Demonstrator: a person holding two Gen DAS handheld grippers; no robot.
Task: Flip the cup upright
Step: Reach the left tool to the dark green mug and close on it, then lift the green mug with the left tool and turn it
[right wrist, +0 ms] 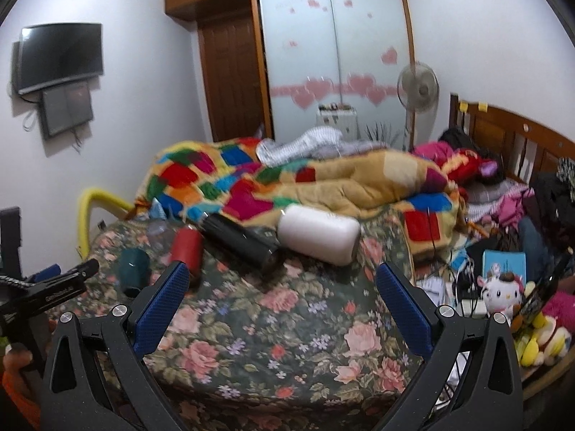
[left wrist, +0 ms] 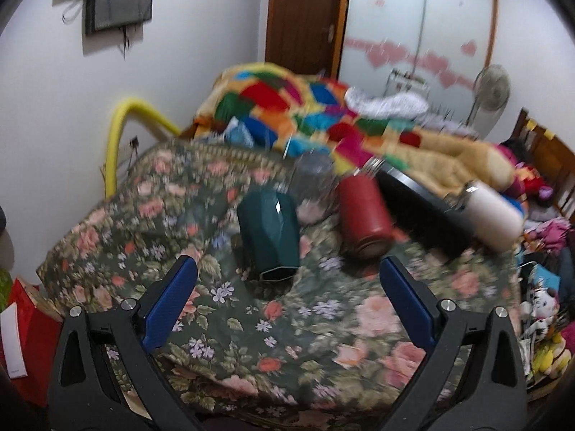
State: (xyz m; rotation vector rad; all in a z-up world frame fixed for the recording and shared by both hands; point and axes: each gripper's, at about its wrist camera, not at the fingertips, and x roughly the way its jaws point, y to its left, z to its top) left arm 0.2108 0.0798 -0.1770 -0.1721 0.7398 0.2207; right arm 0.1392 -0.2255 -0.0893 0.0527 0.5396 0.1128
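Left wrist view: left claw spread wide, empty, aimed at the green cup lying on its side on the floral bed cover, mouth toward the camera. Risk: soft bedding could let the glossy faceted cup roll or tip again, or the claw could bump the red bottle just beside. Right claw also released, empty.

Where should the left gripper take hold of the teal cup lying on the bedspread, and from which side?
Grip the teal cup across its faceted side walls near mid-body. It lies on the floral bedspread with its open mouth toward the left gripper, whose jaws stand wide apart. Come straight forward and low, probably one finger per flank; the red bottle leaves room.
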